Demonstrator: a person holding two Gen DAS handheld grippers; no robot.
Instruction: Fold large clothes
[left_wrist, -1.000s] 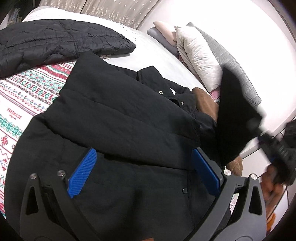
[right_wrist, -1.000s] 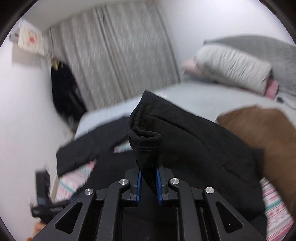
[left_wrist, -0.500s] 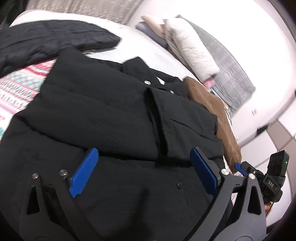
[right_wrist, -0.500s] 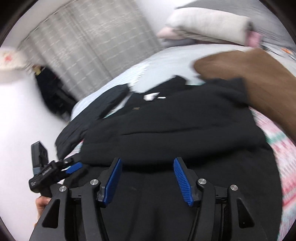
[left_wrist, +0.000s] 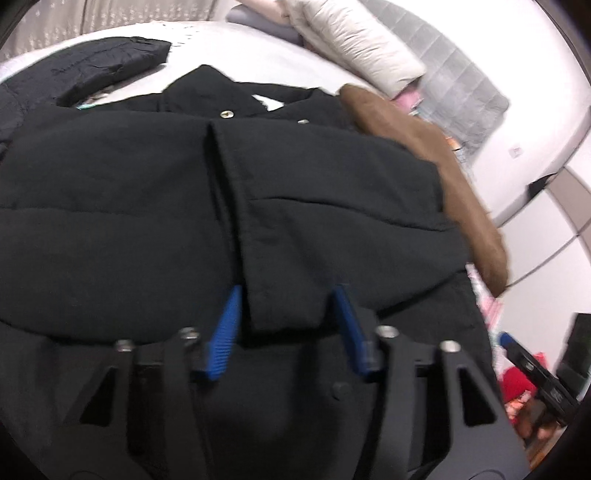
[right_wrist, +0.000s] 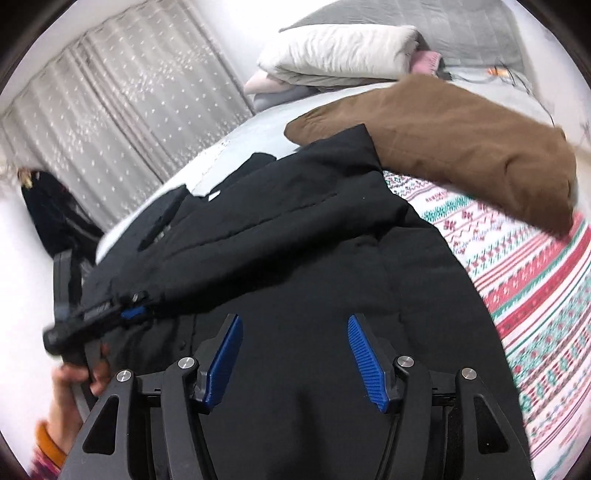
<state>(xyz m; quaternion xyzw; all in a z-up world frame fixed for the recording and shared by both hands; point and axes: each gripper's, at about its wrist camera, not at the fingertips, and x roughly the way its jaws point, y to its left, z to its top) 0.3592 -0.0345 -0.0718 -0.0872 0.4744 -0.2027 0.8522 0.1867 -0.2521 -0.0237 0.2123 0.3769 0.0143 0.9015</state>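
**Black coat spread on the bed, a cuff between the left jaws**

Grey-sheeted bed (right_wrist: 266, 133) fills the room's middle, with a patterned red-and-green blanket (right_wrist: 524, 266) under the clothes, a dotted curtain (right_wrist: 122, 110) at 10 o'clock and stacked pillows (right_wrist: 340, 48) at 12 in the right wrist view. On the blanket lies the black coat (left_wrist: 129, 206), collar toward 12 o'clock, both sleeves folded across its front. The left gripper (left_wrist: 286, 314) has just been closing; the folded sleeve cuff (left_wrist: 284, 306) sits between its blue pads, though contact cannot be told through the blur. The right gripper (right_wrist: 295, 354) stands apart above the coat's lower body, nothing between its pads. A brown garment (right_wrist: 461, 147) overlaps the coat's shoulder at 1 o'clock; a dark quilted jacket (left_wrist: 110, 70) lies apart at 11. Bare sheet stays free beyond the collar
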